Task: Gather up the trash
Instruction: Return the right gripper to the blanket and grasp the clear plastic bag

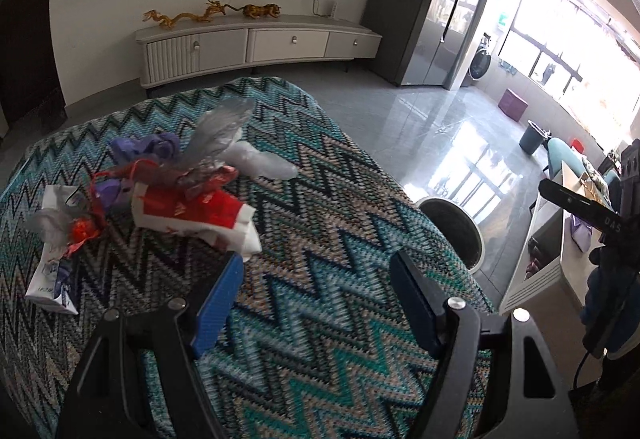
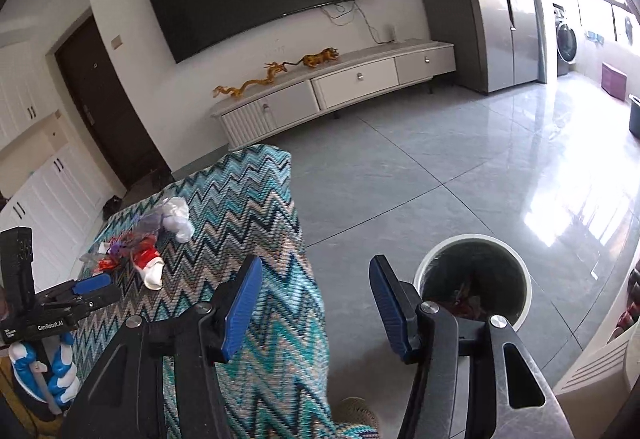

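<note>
A pile of trash lies on the zigzag-patterned cloth (image 1: 320,239): a red and white wrapper (image 1: 192,211), purple plastic (image 1: 148,147), clear crumpled plastic (image 1: 224,131), a white bag (image 1: 260,163) and a white packet (image 1: 52,279). My left gripper (image 1: 316,275) is open and empty, just right of the red wrapper. My right gripper (image 2: 316,279) is open and empty, over the cloth's right edge beside the white bin (image 2: 472,279), which holds some trash. The pile (image 2: 136,255) and the left gripper (image 2: 92,287) also show in the right wrist view.
The bin (image 1: 456,231) stands on the grey tile floor right of the cloth-covered table. A TV cabinet (image 1: 256,47) with golden figurines runs along the far wall under a TV. A white table (image 1: 568,239) is at the right. A dark bucket (image 1: 532,137) stands near the window.
</note>
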A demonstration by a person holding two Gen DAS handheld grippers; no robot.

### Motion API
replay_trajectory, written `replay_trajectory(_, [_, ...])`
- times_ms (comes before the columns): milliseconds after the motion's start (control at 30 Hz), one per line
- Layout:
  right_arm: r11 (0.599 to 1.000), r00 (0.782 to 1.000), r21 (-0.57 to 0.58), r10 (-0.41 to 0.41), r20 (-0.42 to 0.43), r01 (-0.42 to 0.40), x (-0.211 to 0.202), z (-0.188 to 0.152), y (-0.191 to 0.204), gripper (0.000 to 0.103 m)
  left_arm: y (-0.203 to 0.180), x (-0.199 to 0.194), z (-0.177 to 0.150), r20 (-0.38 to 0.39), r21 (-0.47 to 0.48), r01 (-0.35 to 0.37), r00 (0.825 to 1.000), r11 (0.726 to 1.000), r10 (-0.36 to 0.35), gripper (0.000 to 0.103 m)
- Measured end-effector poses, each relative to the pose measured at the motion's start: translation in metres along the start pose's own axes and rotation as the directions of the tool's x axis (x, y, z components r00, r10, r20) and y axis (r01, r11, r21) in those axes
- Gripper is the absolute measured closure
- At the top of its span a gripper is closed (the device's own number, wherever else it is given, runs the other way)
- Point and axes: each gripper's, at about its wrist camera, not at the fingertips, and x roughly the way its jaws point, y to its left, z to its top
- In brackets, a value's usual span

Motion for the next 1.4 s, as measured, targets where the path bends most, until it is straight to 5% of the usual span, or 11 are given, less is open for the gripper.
replay_trajectory(300, [0.994,0.997,-0.076,0.073,-0.034,-0.075,0.010,-0.001,0.053,0.050,0.066,-0.037,-0.028,0.040,-0.093,-0.041,0.998,0.995,0.045,0.029])
replay_trajectory(767, [0.953,0.969,-0.210,0.189,-0.160,-0.220,0.065,0.003,0.141,0.050,0.171,-0.062,-0.044,0.033,-0.199,-0.202,0.977,0.959,0.212,0.023])
replay_trajectory(1400, [0.861,0.903,-0.337,0.267,-0.336,-0.381,0.176,0.011,0.240,0.040,0.211,0.011,-0.016,-0.130,-0.114,-0.324,0.942,0.939,0.309,0.021])
